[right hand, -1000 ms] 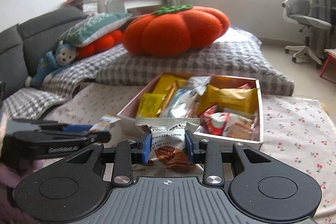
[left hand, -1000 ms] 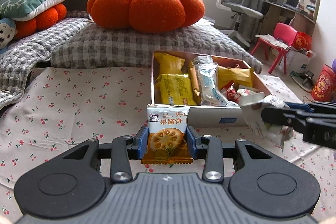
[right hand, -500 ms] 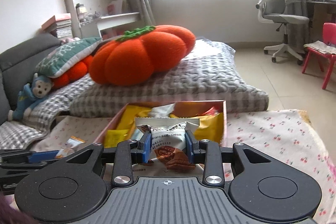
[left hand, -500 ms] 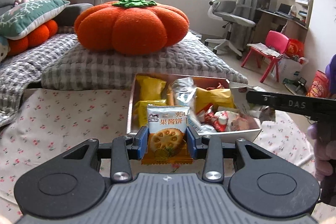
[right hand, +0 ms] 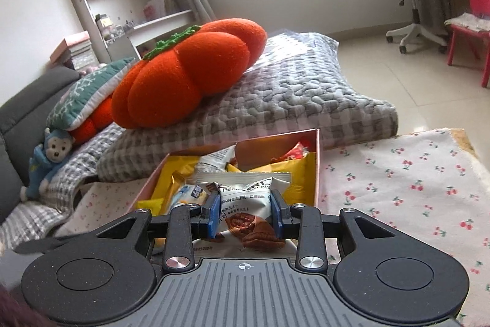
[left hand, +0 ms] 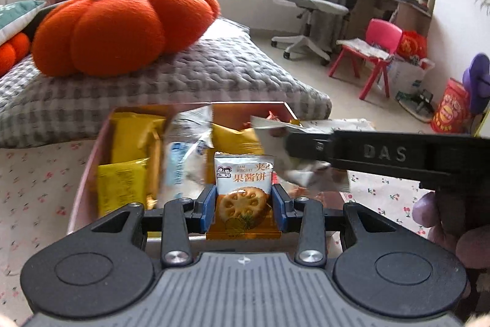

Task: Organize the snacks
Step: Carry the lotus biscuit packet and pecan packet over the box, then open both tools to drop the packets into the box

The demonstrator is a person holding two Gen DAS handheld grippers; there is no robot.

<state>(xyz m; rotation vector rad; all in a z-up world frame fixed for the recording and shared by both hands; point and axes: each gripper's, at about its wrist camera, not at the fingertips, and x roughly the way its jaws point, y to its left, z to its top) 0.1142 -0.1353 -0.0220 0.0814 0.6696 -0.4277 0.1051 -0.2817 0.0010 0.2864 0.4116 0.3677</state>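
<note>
A grey quilted mattress (right hand: 306,100) carries a big orange pumpkin cushion (left hand: 116,26), and in front of it a cherry-print cloth (right hand: 404,173) covers the floor. On that cloth sits the pink snack box (left hand: 88,161), already crowded with yellow, white and red packets. The left gripper (left hand: 244,206) points down at a slant over the near edge of the box, its blue pads closed narrowly on the two sides of an upright jam biscuit packet (left hand: 243,183), which hangs above the snacks inside. The right gripper (right hand: 245,215) points only slightly downward over the near end of the box and is rolled a little, so the room leans in its view; its pads are pinched tight on a white pecan packet (right hand: 245,204) held above the box contents. In the left wrist view that gripper reaches in from the right as a long black finger, with a crumpled packet at its tip and the fingers (left hand: 428,213) of the hand that carries it just below.
</note>
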